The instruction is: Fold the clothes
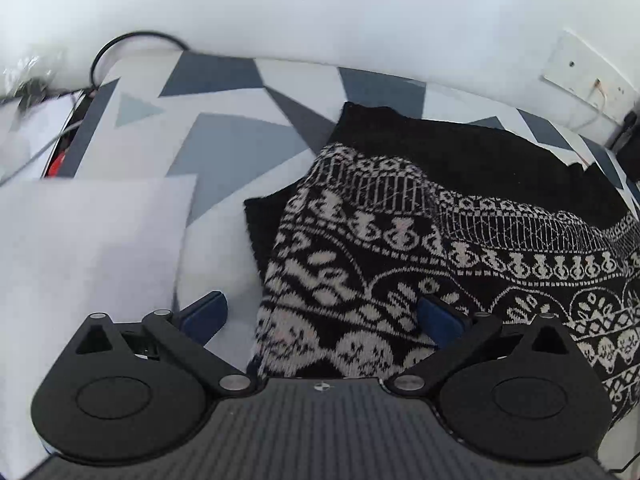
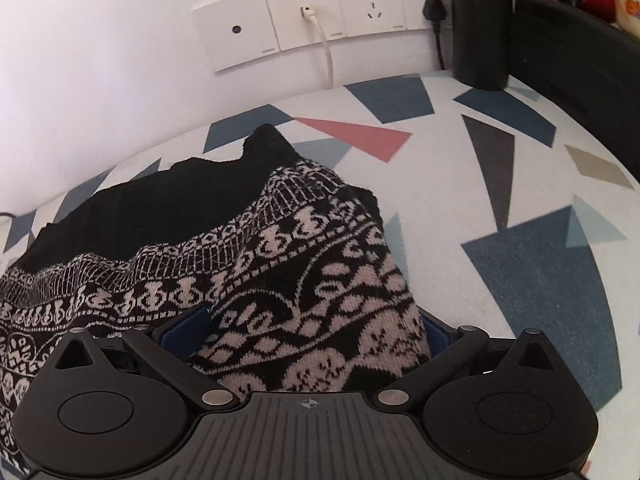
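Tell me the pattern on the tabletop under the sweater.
White tabletop with scattered blue, grey and one pink triangle; clearest in the right wrist view.

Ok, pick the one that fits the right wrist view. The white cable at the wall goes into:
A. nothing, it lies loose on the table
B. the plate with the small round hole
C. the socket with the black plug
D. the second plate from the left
D: the white cable runs up into the second plate of the wall outlet strip, left of the black plug.
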Motion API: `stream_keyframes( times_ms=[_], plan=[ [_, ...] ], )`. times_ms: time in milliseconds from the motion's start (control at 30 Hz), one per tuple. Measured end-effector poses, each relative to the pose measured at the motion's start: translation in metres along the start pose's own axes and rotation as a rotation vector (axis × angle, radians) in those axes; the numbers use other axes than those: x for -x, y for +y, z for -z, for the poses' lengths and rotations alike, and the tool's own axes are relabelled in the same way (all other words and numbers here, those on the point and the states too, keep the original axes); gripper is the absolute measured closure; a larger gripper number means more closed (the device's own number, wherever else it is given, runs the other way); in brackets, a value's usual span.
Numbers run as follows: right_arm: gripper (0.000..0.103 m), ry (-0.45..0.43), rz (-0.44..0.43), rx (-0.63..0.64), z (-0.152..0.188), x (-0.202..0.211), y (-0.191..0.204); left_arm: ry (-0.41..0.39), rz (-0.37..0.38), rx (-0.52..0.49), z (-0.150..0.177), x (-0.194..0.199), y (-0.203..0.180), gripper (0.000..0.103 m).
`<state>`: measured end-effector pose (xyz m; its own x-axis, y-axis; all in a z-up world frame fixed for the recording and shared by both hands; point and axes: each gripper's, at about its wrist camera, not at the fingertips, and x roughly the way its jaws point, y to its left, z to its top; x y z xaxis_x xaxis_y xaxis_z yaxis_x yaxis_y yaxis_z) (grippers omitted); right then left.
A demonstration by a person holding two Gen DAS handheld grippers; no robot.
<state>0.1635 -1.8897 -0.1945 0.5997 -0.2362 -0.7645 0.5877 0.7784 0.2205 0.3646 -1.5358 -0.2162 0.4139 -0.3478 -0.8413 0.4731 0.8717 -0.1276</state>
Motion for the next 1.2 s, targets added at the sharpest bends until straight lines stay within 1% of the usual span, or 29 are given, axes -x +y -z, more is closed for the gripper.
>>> stream_keyframes(
  times_ms=[167,300,467,533,600,633,667,767,833,867,933,967,1033,1100,1167,1200],
  plan=[
    [0.001,-0.039,0.003,-0.024,-0.002,-0.004,-0.002,0.006,0.006,0.009,-0.007,-0.004,0.000,0.000],
    [0.001,-0.077,-0.042,-0.103,-0.001,-0.001,-0.015,-0.008,0.008,0.015,-0.005,-0.004,0.001,0.000],
    [0.001,-0.015,-0.043,-0.036,-0.008,-0.003,-0.011,0.035,0.026,0.018,-0.010,-0.002,0.007,0.000],
    [0.001,-0.011,-0.058,-0.066,-0.011,-0.002,-0.015,0.029,0.023,0.030,-0.009,-0.001,0.010,0.000],
    [0.001,-0.035,-0.046,-0.116,-0.011,0.000,-0.021,0.015,0.019,0.039,-0.007,0.000,0.013,0.000],
    [0.001,-0.043,-0.033,-0.127,-0.011,0.001,-0.024,0.011,0.024,0.038,-0.007,0.000,0.013,0.000],
    [0.001,-0.040,-0.028,-0.131,-0.011,-0.001,-0.026,0.011,0.047,0.026,-0.007,-0.001,0.010,0.000],
    [0.001,-0.041,-0.030,-0.091,-0.010,-0.004,-0.025,0.017,0.122,-0.004,-0.009,-0.003,-0.001,0.001],
    [0.001,-0.023,-0.050,-0.031,-0.010,-0.006,-0.019,0.036,0.206,0.007,-0.009,-0.004,-0.011,0.001],
    [0.001,-0.011,-0.077,0.000,-0.010,-0.007,-0.015,0.037,0.215,0.004,-0.008,-0.004,-0.017,0.001],
    [0.001,0.007,-0.123,0.048,-0.007,-0.008,-0.005,0.031,0.188,-0.022,-0.006,-0.005,-0.027,0.001],
    [0.001,0.012,-0.128,0.068,-0.006,-0.008,0.000,0.028,0.183,-0.029,-0.004,-0.005,-0.030,0.002],
    [0.001,0.014,-0.114,0.110,-0.004,-0.010,0.010,0.027,0.209,-0.016,-0.002,-0.003,-0.030,0.002],
    [0.001,0.013,-0.113,0.114,-0.003,-0.011,0.014,0.034,0.237,-0.001,0.000,-0.001,-0.029,0.002],
    [0.001,0.015,-0.116,0.124,-0.003,-0.011,0.017,0.038,0.228,-0.034,0.002,0.000,-0.032,0.002],
    [0.001,0.016,-0.118,0.130,-0.002,-0.011,0.019,0.038,0.212,-0.057,0.003,0.000,-0.036,0.002]
  ],
)
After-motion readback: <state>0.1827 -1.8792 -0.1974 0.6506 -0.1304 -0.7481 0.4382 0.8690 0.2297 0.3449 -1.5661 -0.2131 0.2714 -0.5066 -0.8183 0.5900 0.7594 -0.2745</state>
